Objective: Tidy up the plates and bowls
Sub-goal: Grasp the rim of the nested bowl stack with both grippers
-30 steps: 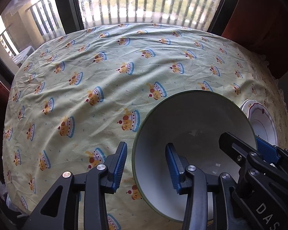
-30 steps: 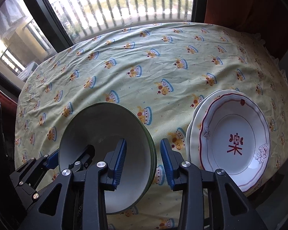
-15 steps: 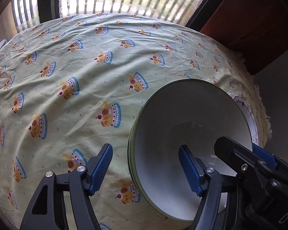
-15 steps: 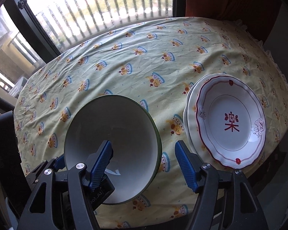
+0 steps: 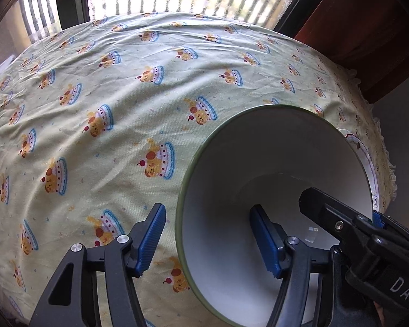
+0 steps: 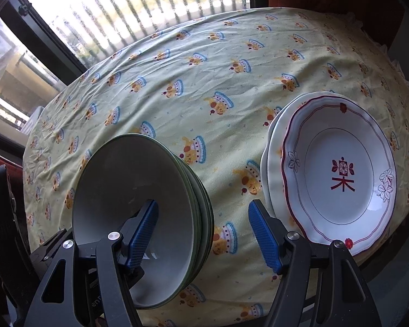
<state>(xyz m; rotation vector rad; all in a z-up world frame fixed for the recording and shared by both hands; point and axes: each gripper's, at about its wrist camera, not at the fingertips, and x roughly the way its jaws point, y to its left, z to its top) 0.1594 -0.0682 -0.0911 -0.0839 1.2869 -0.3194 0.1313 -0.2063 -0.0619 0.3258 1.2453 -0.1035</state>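
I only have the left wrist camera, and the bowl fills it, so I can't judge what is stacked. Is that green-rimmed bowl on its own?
Observer: No. The green-rimmed bowl tops a nested stack; more green rims show beneath it.
Operator: And the sliver of plate behind it?
Observer: That patterned plate, with a red character at its centre, lies on at least one white plate.
Operator: Where is the right gripper?
Observer: The right gripper straddles the bowls' rim, open, one finger inside the top bowl, the other over the tablecloth.
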